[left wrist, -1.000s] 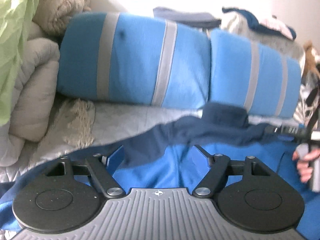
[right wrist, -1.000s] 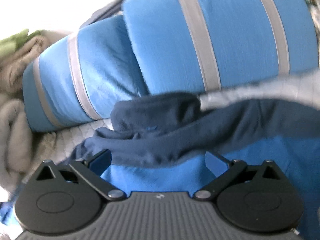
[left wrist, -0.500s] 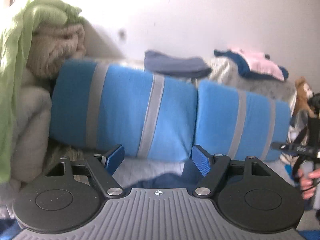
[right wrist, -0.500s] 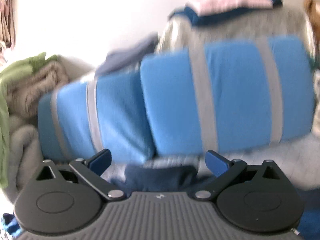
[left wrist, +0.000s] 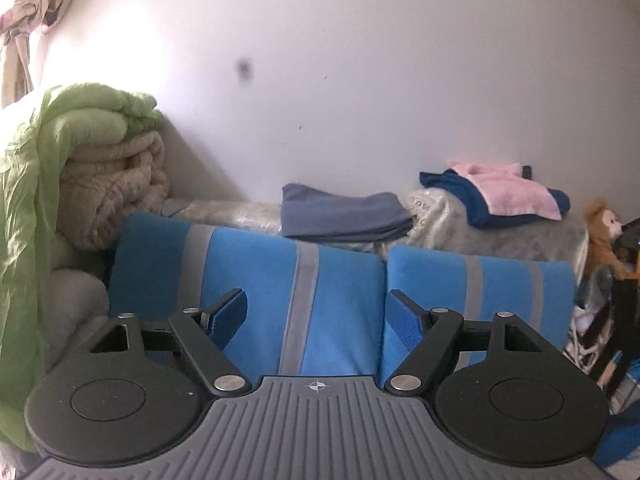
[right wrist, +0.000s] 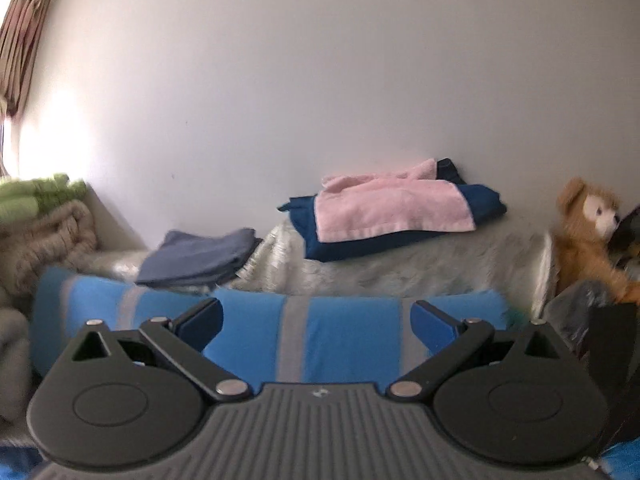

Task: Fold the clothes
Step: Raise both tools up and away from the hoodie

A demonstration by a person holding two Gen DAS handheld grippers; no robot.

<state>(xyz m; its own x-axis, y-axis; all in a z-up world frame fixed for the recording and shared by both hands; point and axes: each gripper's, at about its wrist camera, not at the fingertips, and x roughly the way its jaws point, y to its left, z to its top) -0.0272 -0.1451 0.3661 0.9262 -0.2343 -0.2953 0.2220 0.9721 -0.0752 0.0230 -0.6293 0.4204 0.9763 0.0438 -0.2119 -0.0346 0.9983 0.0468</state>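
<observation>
- My left gripper [left wrist: 316, 312] has its jaws spread wide with nothing between them; only the blue pillows show through the gap.
- My right gripper [right wrist: 316, 320] is likewise wide apart and empty, and it points nearly level at the wall [right wrist: 320, 80].
- The clothes I can see are already folded and lie on the pale covered ledge [right wrist: 400, 272] behind the pillows: a grey-blue folded garment [left wrist: 344, 216] toward the left, and a pink folded piece [right wrist: 392, 208] resting on top of a dark blue folded garment [right wrist: 480, 200] toward the right.
- No garment sits between or beneath my fingers in either wrist view. A strip of bright blue fabric [right wrist: 620, 456] shows at the bottom right corner of the right view, but I cannot tell what it belongs to.
- Two blue pillows with grey stripes stand side by side, touching: the left pillow [left wrist: 248, 264] and the right pillow [left wrist: 500, 292] fill the middle of the left view.
- At far left a green quilt [left wrist: 60, 128] drapes over a beige blanket [left wrist: 116, 184], stacked against the wall.
- A brown plush toy [right wrist: 588, 220] sits at the right end of the ledge.
- A curtain [right wrist: 20, 48] hangs in the upper left corner.
</observation>
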